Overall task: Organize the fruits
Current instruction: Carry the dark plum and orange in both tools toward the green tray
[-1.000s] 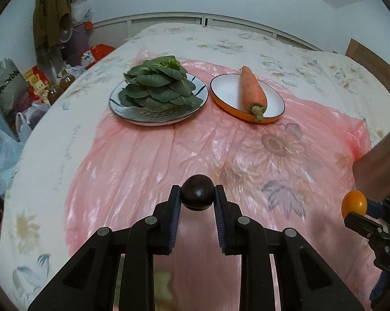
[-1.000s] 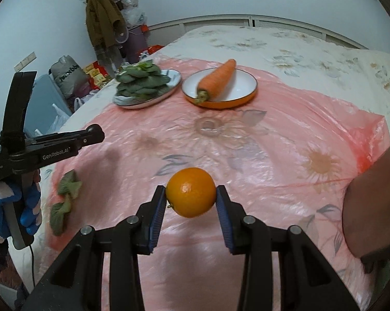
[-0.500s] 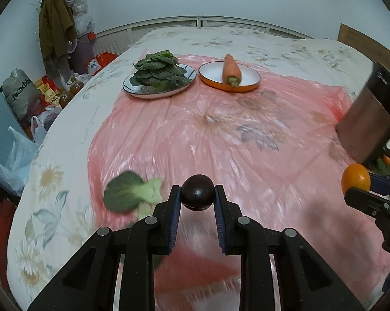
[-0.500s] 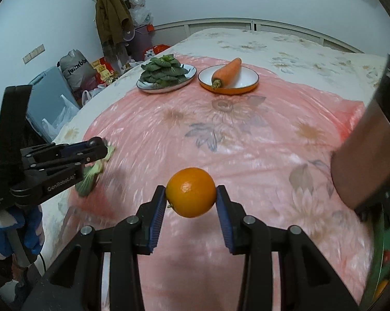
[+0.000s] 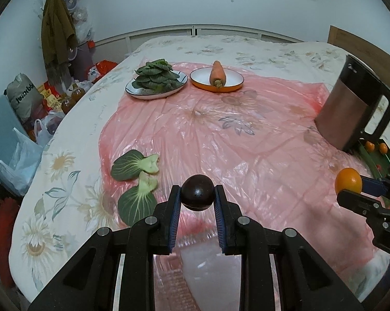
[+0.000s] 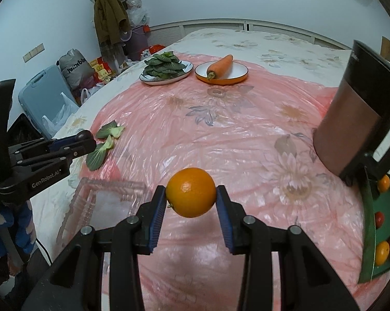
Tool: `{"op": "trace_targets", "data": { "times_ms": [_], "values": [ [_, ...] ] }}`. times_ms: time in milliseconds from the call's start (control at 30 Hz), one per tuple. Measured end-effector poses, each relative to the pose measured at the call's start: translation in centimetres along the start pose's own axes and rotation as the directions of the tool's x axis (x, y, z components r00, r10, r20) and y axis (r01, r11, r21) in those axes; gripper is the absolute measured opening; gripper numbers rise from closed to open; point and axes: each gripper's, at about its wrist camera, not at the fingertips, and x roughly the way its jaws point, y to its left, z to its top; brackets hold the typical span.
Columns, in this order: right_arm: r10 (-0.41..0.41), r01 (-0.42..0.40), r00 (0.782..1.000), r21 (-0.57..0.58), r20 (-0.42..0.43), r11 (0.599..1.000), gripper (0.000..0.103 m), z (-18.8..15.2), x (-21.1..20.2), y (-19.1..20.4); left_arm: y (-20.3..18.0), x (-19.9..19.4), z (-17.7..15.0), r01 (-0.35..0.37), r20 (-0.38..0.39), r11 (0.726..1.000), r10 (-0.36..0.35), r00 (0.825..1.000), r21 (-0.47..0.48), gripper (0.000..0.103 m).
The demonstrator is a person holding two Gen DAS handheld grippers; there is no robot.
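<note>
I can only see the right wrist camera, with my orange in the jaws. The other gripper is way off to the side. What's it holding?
Observer: The left gripper is shut on a dark round fruit, almost black, not like your orange.
Operator: Ooh! What's underneath it?
Observer: In the left wrist view, the clear box shows right below those jaws, nearer the camera than the fruit.
Operator: Is there anything on the floor I can't see?
Observer: Yes, brown bottles stand on the floor beside the bed, next to some bags.
</note>
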Motion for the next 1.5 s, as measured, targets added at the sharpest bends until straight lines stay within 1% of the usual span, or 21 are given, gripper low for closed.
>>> {"op": "trace_targets", "data": {
  "times_ms": [333, 700, 1033, 1500],
  "values": [
    [-0.016, 0.016, 1.000, 0.006, 0.011, 1.000, 0.047, -1.9, -2.4, 0.1, -1.1, -2.1, -1.9, 0.000, 0.012, 1.000, 0.000, 1.000, 0.022, 0.021],
    [-0.036, 0.035, 0.999, 0.034, 0.035, 0.999, 0.047, -4.3, -5.1, -1.0, -3.0, -4.7, -3.1, 0.008, 0.033, 0.998, -0.010, 0.999, 0.058, 0.021],
    [-0.062, 0.057, 0.996, 0.086, 0.060, 0.995, 0.047, -6.6, -7.7, -3.6, -6.4, -6.2, -3.6, 0.017, 0.038, 0.993, -0.022, 0.999, 0.120, 0.021],
    [-0.109, 0.095, 0.991, 0.168, 0.078, 0.981, 0.047, -9.6, -10.2, -8.6, -11.3, -6.8, -3.8, 0.033, 0.023, 0.980, -0.038, 0.999, 0.198, 0.021]
  ]
}}
